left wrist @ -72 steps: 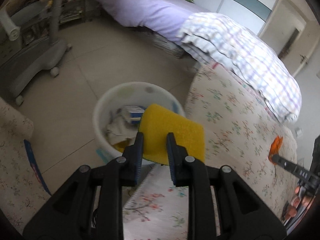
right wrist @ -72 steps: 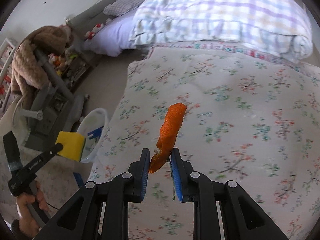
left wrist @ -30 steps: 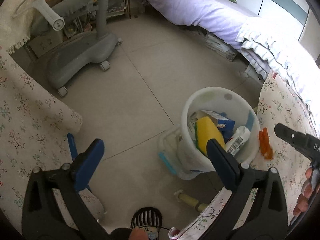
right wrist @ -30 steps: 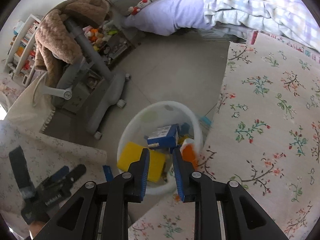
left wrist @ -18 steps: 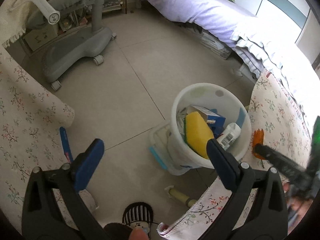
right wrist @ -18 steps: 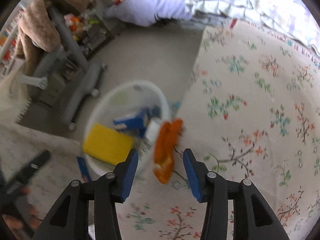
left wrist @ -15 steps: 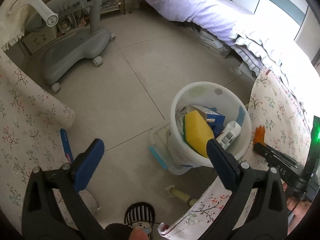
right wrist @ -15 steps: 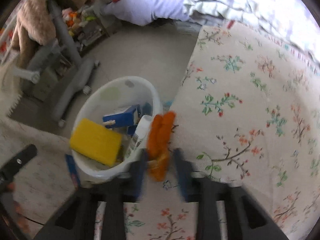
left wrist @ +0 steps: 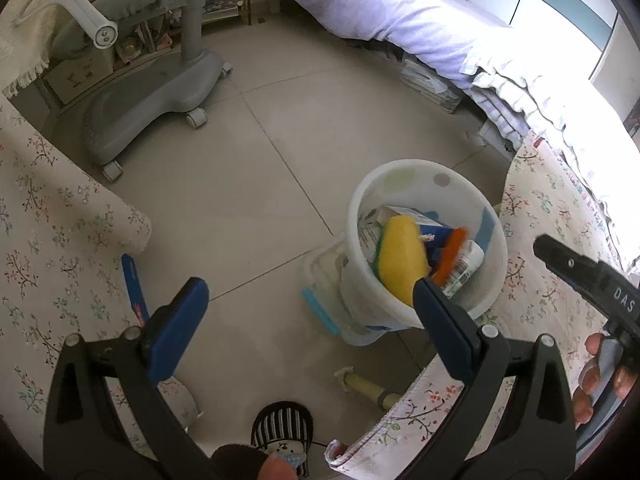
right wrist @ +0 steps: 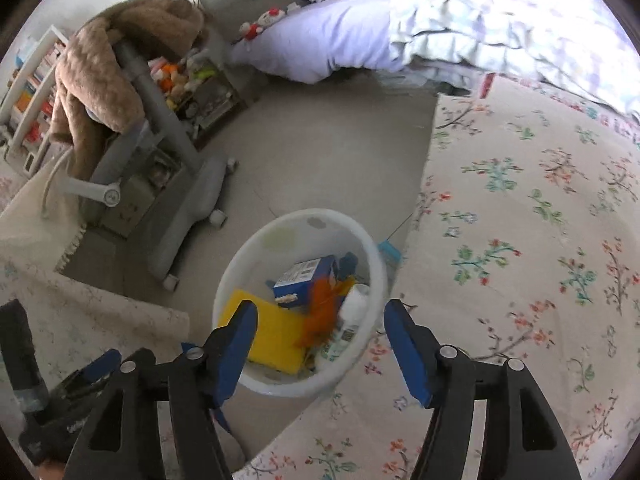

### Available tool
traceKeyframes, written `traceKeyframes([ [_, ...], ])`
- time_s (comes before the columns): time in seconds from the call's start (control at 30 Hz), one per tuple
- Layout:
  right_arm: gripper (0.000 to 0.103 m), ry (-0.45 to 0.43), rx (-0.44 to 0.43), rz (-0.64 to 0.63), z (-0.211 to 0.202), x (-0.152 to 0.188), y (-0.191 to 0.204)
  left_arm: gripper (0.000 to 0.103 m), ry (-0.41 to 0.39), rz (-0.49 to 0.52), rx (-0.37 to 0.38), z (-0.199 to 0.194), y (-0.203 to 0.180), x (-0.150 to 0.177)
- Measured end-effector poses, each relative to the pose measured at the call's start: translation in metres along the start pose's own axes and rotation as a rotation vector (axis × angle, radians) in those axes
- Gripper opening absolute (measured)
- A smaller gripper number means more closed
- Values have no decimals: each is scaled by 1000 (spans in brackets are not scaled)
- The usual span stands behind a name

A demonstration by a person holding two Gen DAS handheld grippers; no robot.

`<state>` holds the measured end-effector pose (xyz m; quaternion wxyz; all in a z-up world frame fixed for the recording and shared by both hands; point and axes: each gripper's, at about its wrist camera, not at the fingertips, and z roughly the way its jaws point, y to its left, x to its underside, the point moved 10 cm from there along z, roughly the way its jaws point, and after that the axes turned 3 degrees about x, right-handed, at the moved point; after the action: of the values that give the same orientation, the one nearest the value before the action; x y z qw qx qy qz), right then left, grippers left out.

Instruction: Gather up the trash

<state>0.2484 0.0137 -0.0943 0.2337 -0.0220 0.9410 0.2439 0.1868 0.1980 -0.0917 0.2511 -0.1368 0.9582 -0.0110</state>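
A white trash bin (left wrist: 404,184) (right wrist: 376,268) stands on the floor beside a floral-covered surface. In it lie a yellow sponge (left wrist: 398,260) (right wrist: 276,338), a blue box (right wrist: 304,276), a white bottle (right wrist: 354,308) and an orange peel (left wrist: 450,254) (right wrist: 322,312), blurred as it drops in. My left gripper (left wrist: 306,316) is open and empty, above the floor left of the bin. My right gripper (right wrist: 320,336) is open and empty right over the bin; it also shows in the left wrist view (left wrist: 576,272).
A grey rolling chair base (left wrist: 152,92) (right wrist: 188,204) stands behind the bin. A bed with a lilac sheet (left wrist: 392,20) lies beyond. Floral cloth (right wrist: 540,220) covers the surface to the right; another floral-covered edge (left wrist: 48,220) is on the left. A striped slipper (left wrist: 282,428) is below.
My right gripper opened over the bin and the orange peel fell from it into the bin. The left gripper stayed open and hardly moved.
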Motion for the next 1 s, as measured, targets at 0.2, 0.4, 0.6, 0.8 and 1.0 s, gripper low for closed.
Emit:
traceKeyframes([
  [0.2, 68, -8, 55, 22, -34, 17, -35, 102, -20, 67, 37, -14, -24, 6],
  [0.4, 77, -32, 179, 26, -82, 51, -83, 102, -36, 159, 59, -29, -52, 15],
  [0.6, 85, -28, 293, 70, -126, 89, -130, 102, -63, 215, 98, -47, -86, 37],
  [0.8, 90, -63, 386, 68, -169, 129, -153, 102, -35, 258, 178, -63, -123, 87],
  [1.0, 97, -144, 439, 44, -200, 162, -154, 102, -13, 264, 200, -74, -142, 136],
])
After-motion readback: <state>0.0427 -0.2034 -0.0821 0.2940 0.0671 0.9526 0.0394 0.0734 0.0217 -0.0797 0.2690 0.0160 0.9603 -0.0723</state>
